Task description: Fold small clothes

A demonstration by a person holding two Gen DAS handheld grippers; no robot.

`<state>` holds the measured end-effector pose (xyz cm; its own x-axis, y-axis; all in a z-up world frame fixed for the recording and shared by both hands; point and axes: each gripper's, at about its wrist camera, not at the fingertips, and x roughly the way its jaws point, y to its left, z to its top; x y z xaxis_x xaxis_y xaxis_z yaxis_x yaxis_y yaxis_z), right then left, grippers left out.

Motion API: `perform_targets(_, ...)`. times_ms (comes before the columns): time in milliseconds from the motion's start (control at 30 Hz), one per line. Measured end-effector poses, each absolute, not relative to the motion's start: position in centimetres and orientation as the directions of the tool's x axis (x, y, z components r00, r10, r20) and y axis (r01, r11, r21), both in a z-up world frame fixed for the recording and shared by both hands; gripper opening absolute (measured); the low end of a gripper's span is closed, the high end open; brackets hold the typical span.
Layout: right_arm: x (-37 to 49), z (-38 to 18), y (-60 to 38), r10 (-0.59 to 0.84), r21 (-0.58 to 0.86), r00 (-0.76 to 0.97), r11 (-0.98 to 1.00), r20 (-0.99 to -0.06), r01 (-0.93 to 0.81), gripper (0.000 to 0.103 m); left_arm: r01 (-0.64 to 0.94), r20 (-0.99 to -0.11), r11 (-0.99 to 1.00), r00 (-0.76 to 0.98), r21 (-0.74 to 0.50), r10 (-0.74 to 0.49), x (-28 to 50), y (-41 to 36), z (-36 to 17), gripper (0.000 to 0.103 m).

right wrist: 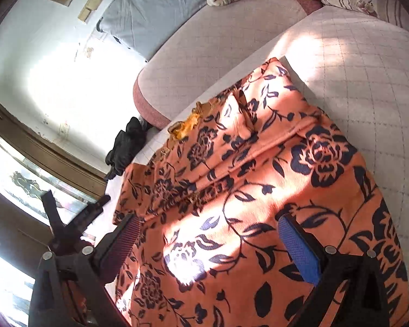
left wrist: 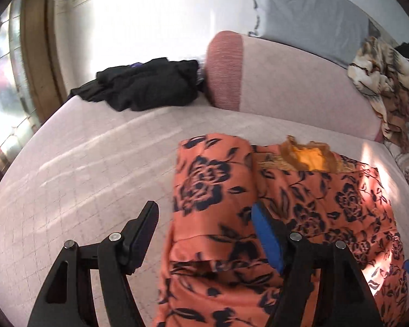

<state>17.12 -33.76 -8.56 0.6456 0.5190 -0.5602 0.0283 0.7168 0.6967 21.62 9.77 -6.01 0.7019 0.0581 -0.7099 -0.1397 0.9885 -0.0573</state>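
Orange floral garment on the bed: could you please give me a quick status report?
Left gripper open, fold of cloth between its fingers. Right gripper open above the orange floral garment. Garment part-folded on bed. Black clothes well clear.

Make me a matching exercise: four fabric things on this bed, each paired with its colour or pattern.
Things:
1. garment between the grippers
2. clothes pile near the window
3. pillow by the wall
4. blanket at the far side

Looks:
A. plain grey
B. black
C. orange with dark flowers
D. cream and brown print

Pairs: 1-C, 2-B, 3-A, 4-D
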Motion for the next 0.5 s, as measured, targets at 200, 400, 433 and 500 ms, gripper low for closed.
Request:
perform_targets(200,26.2,-7.7,-33.2,0.523,0.690,0.593,0.719,-0.612,0.077,0.093,-0.158,-0.708,0.976,0.707,-0.150,0.005,19.7,12.6,-9.1,0.071)
perform_targets(400,31.5,-12.2,-32.8,0.437,0.611,0.495,0.743,-0.751,0.271,0.071,-0.187,-0.678,0.963,0.735,-0.193,0.007,19.2,14.2,-8.9,0.072)
perform_targets(433,31.7,-12.0,-32.7,0.424,0.604,0.507,0.751,-0.750,0.266,0.070,-0.195,-0.669,0.960,0.743,-0.200,0.012,19.2,14.4,-8.7,0.072)
perform_targets(500,32.1,-11.7,-32.0,0.417,0.589,0.501,0.768,-0.758,0.253,0.043,-0.222,-0.670,0.952,0.742,-0.210,0.025,19.3,15.0,-8.8,0.072)
